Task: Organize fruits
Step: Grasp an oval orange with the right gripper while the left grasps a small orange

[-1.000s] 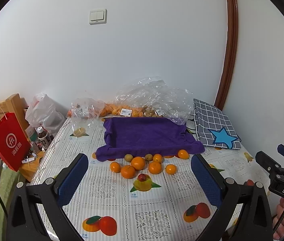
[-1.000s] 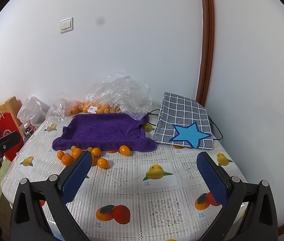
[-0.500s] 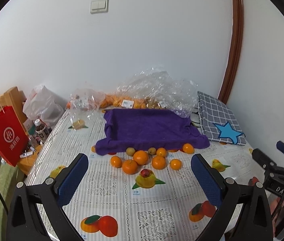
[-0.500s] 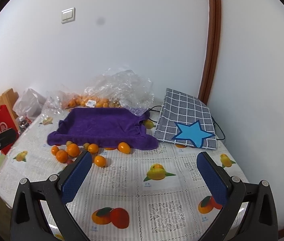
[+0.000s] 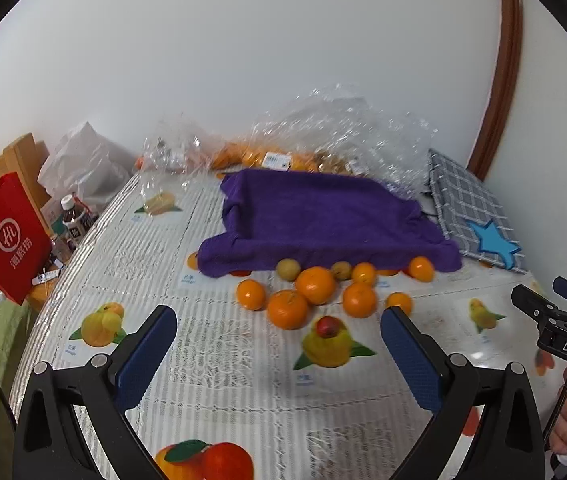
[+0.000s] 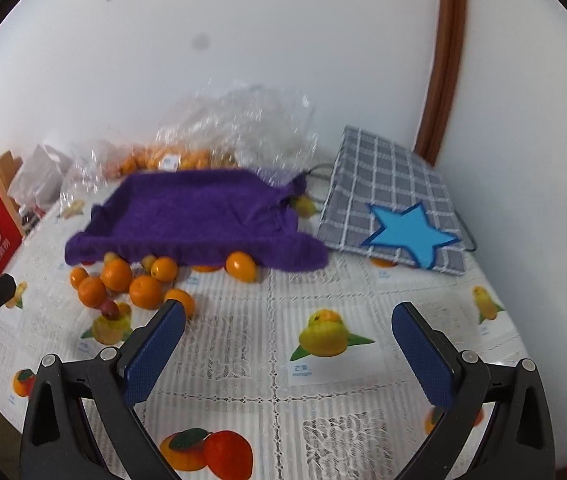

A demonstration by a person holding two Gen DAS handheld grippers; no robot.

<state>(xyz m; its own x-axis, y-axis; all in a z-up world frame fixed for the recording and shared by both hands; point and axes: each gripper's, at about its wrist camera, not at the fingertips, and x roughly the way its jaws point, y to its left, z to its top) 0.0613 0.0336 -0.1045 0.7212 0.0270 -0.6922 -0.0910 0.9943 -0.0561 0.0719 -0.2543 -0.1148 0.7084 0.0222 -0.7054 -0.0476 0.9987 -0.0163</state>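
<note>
Both claws are held wide apart and empty above the near edge of the table [image 5: 211,364]: the left gripper [image 5: 279,344] is aimed at the loose fruit, the right gripper [image 6: 287,340] at bare tablecloth further right. The oranges [image 5: 315,285], a few small yellowish fruits and one small red fruit [image 5: 328,326] are scattered mid-table, just in front of the purple cloth-lined tray [image 5: 323,216], on which no fruit is seen. The sorting is judged not yet begun, every loose fruit being left to move.

You are looking at seven oranges [image 5: 317,285], two yellowish fruits [image 5: 287,269] and one red fruit [image 5: 327,326] lying before the purple cloth [image 5: 323,220].
</note>
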